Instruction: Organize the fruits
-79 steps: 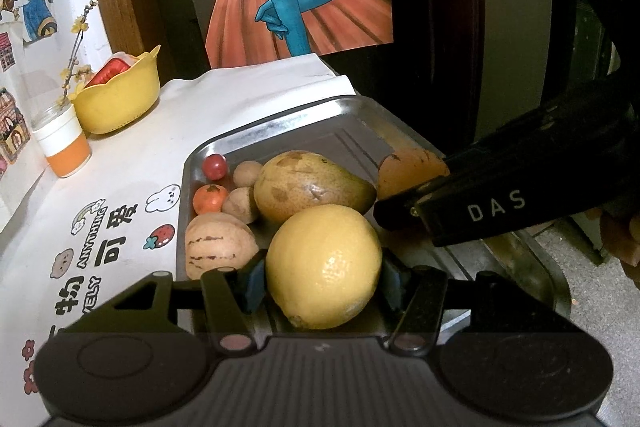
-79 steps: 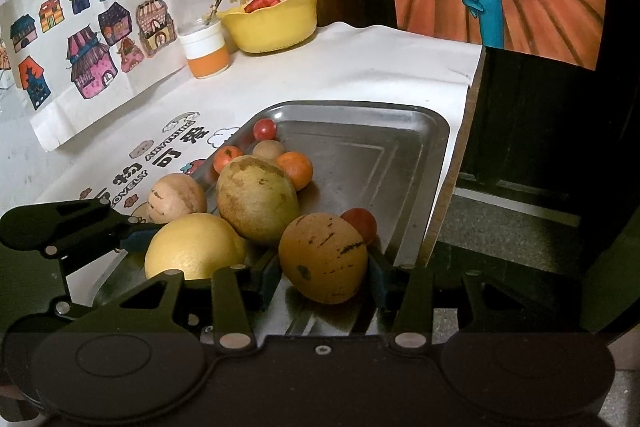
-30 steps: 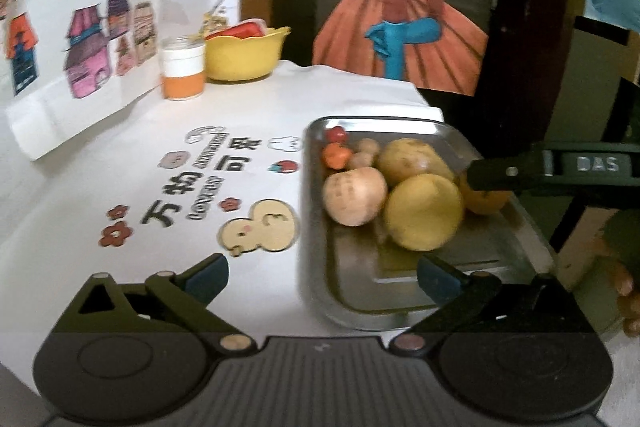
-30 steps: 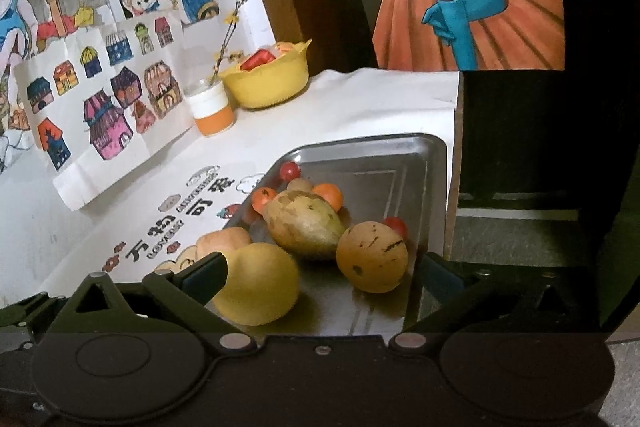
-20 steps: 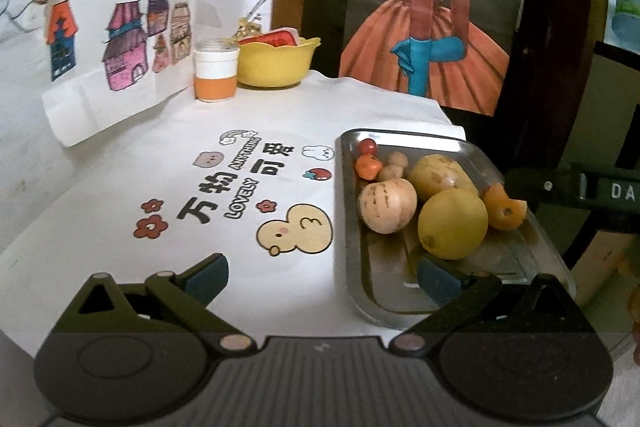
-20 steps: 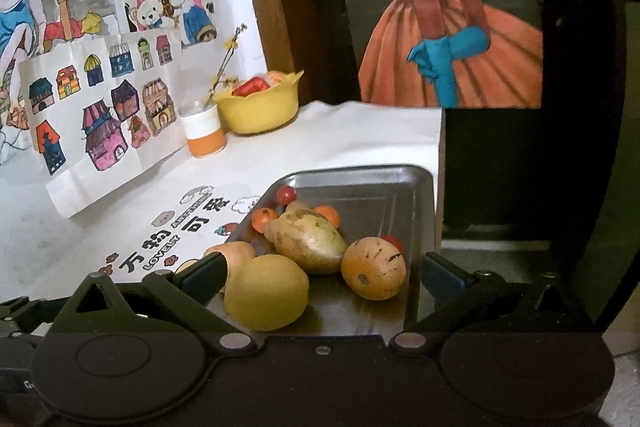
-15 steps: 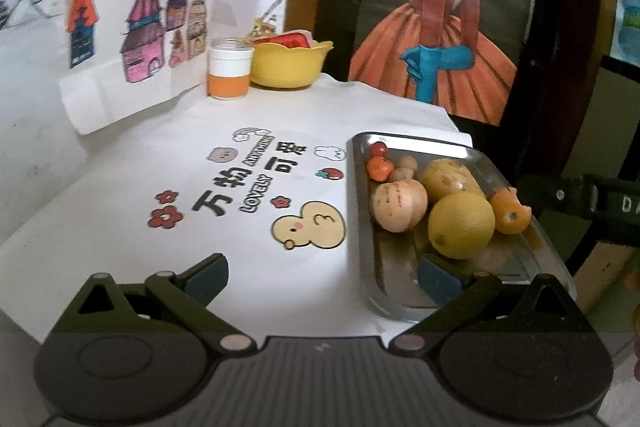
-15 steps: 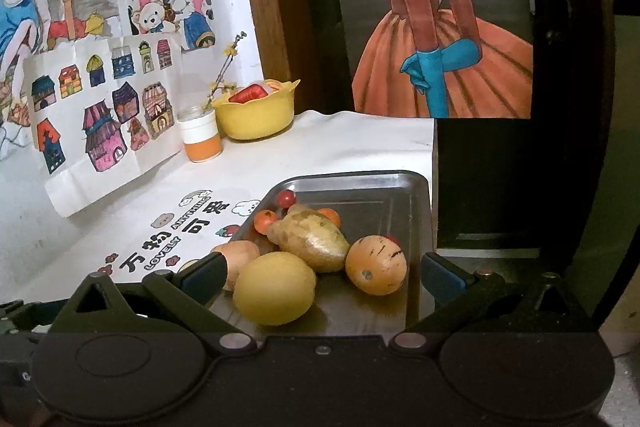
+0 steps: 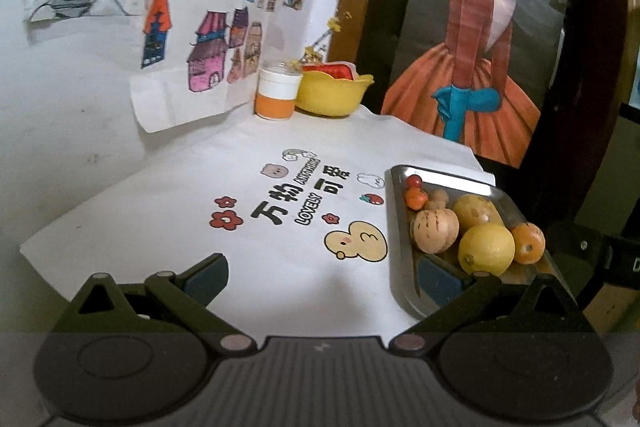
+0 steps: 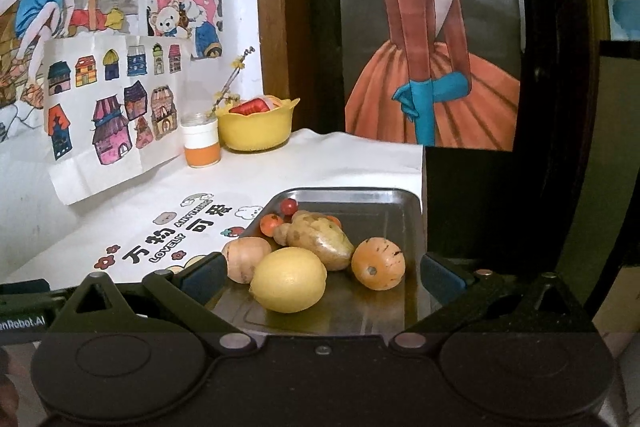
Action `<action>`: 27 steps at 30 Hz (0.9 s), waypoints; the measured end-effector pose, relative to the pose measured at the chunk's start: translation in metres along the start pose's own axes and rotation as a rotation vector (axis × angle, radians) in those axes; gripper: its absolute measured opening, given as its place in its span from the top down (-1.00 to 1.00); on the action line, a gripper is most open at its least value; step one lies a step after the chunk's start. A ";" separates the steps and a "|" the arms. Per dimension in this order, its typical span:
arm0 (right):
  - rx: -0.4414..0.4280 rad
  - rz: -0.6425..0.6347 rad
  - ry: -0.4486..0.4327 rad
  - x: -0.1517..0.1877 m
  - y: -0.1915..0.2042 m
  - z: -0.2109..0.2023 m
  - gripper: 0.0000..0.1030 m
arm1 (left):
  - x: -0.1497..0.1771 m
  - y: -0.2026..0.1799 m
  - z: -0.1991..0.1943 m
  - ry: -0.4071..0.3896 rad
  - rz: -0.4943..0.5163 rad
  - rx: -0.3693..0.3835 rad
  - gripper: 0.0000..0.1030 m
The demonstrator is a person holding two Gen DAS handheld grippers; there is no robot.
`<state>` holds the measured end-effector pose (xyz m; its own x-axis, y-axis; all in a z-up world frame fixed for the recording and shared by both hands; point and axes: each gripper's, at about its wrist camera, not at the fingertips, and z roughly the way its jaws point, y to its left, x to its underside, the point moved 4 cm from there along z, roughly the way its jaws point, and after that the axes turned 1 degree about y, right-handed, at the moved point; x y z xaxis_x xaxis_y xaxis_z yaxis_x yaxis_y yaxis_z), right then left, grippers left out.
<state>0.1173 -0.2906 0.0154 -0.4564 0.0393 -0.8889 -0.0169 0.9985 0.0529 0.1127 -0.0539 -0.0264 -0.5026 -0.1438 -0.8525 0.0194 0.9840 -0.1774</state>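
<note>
A metal tray (image 9: 400,279) (image 10: 384,199) sits at the table's right edge and holds the fruit. In it lie a yellow lemon (image 9: 486,249) (image 10: 289,279), a speckled orange (image 9: 529,247) (image 10: 378,263), a brownish pear (image 9: 476,211) (image 10: 320,239), a striped tan melon (image 9: 434,231) (image 10: 245,259), a small tomato (image 9: 415,181) (image 10: 288,206) and other small fruits. My left gripper (image 9: 322,275) is open and empty, back from the tray over the white cloth. My right gripper (image 10: 322,275) is open and empty, just short of the tray's near end.
A yellow bowl (image 9: 332,95) (image 10: 258,127) with red contents and a white-and-orange cup (image 9: 278,95) (image 10: 201,141) stand at the back by the wall. The white printed cloth (image 9: 240,195) covers the table. The table edge drops off right of the tray.
Both grippers let go of their fruit, the left of the lemon, the right of the orange, opened wide and drew back and up from the tray. The fruit stays in the tray.
</note>
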 end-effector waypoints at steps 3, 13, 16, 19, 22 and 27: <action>0.008 -0.014 -0.025 0.000 0.003 -0.008 -0.99 | 0.000 0.003 -0.005 -0.017 -0.012 -0.003 -0.99; 0.032 -0.041 -0.081 0.016 0.017 -0.030 -0.99 | 0.010 0.010 -0.017 -0.045 -0.016 -0.013 -0.99; 0.045 -0.030 -0.093 0.023 0.021 -0.037 -0.99 | 0.016 0.014 -0.022 -0.047 -0.010 -0.014 -0.99; 0.058 -0.040 -0.108 0.029 0.027 -0.044 -0.99 | 0.022 0.021 -0.028 -0.051 -0.013 -0.021 -0.99; 0.067 -0.053 -0.132 0.035 0.035 -0.052 -0.99 | 0.027 0.028 -0.032 -0.056 -0.029 -0.032 -0.99; 0.075 -0.038 -0.166 0.046 0.045 -0.065 -0.99 | 0.034 0.036 -0.039 -0.061 -0.042 -0.041 -0.99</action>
<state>0.0382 -0.2459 0.0065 -0.3039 0.0009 -0.9527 0.0380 0.9992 -0.0111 0.0624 -0.0197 -0.0425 -0.4483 -0.1904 -0.8734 -0.0372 0.9802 -0.1946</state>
